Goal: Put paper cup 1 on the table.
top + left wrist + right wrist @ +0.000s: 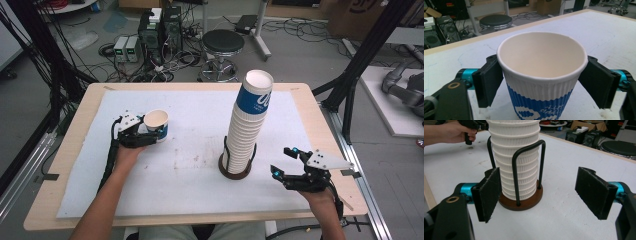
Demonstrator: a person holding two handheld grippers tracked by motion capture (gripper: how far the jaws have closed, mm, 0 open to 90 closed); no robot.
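Right gripper (285, 161) held low near desk's front right corner, black foam-faced jaws spread wide, nothing between. Left gripper (152, 131) near desk's left edge, jaws parted around single paper cup (157, 124), pads just off ribbed wall; cup upright on desk, white inside, blue print. Tall stack of ribbed cups (248, 120) seated in wire holder (235, 167), round wooden base, right of centre. Desk (200, 135) covered by white sheet, wood rim; cluttered floor behind.
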